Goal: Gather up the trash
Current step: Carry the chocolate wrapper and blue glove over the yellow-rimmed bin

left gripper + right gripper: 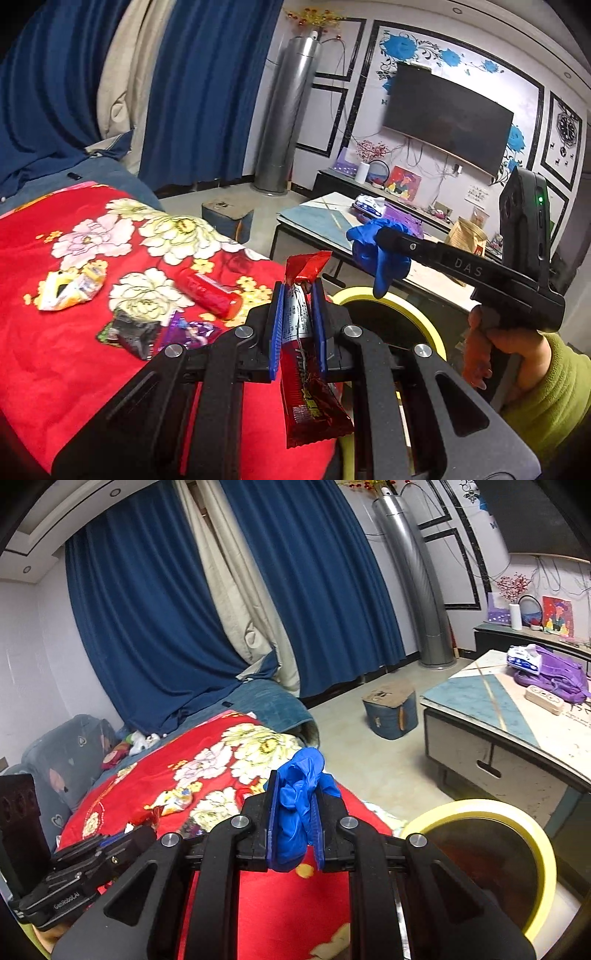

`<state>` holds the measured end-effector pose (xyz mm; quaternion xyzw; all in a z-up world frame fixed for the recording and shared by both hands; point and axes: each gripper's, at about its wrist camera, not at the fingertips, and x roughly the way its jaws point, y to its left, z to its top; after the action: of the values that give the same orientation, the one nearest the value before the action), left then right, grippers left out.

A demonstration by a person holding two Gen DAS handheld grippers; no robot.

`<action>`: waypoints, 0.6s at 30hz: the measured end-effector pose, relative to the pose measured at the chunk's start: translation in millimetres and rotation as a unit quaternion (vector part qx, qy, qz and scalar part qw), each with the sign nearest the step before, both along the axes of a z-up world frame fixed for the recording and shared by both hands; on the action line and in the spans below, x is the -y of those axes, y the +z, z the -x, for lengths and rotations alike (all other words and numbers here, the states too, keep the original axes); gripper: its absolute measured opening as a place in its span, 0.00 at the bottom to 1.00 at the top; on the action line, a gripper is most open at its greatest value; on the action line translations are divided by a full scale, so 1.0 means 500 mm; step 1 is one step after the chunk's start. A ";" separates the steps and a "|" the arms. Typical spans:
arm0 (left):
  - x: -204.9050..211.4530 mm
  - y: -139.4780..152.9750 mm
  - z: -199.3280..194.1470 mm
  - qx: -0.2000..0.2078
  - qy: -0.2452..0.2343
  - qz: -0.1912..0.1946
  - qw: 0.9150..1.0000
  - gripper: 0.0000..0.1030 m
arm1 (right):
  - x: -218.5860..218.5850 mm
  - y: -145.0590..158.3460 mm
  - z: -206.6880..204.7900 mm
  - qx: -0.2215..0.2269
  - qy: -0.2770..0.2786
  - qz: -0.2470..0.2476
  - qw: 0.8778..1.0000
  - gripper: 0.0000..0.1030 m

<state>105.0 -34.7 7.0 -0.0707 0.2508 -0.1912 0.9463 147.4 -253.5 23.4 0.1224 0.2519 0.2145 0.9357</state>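
Between the left gripper's (298, 325) blue pads hangs a long red foil snack wrapper (308, 369); the right gripper (295, 814) pinches a crumpled blue rubber glove (297, 805).
Both loads sit near the yellow-rimmed round bin (524, 814) beside the red floral blanket (55, 350), where more wrappers still lie. Best to bring each claw squarely over the bin's mouth before letting go, since the wrapper dangles low. Both grippers point gently downward; a hand (509, 350) in a green sleeve grips the right handle.
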 end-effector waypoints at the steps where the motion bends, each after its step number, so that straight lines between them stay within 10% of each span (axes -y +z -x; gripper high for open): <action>1: 0.010 -0.002 -0.002 0.000 -0.004 0.000 1.000 0.09 | 0.006 -0.001 0.003 -0.001 -0.003 0.001 1.000 0.14; 18: 0.117 -0.007 -0.018 0.007 -0.052 -0.008 0.999 0.09 | 0.115 -0.025 0.027 -0.007 -0.051 0.000 0.999 0.14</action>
<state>114.1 -93.1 3.4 -0.0487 0.2489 -0.2387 0.9374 133.8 -311.2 11.0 0.1366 0.2515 0.1656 0.9438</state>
